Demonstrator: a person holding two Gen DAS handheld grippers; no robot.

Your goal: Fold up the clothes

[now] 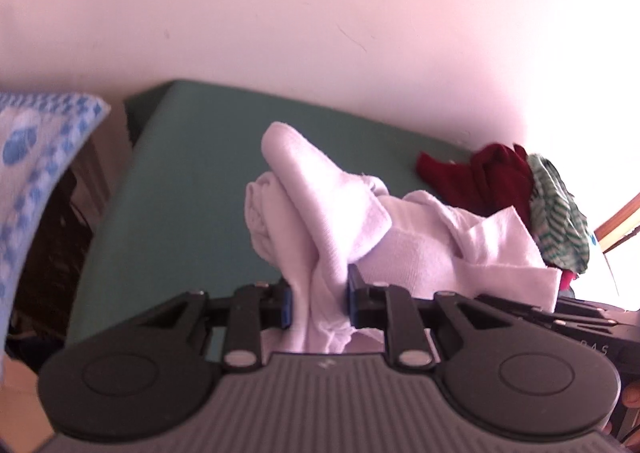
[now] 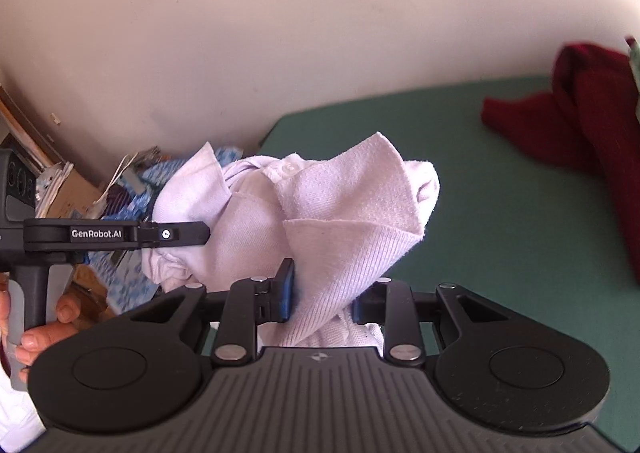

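Observation:
A white collared shirt [image 1: 340,213] hangs bunched above the green table [image 1: 180,181]. My left gripper [image 1: 319,303] is shut on a fold of it, cloth filling the gap between the blue pads. In the right wrist view the same white shirt [image 2: 320,205] shows its collar and a button, and my right gripper [image 2: 322,301] is shut on its ribbed fabric. The left gripper [image 2: 120,233], held by a hand [image 2: 48,329], enters that view from the left and touches the shirt.
A dark red garment [image 2: 580,125] lies crumpled at the table's far right by the wall, with a green-and-white striped cloth [image 1: 556,213] beside it. A blue patterned cloth [image 1: 36,157] hangs at left. Boxes and papers [image 2: 60,181] clutter the floor left of the table.

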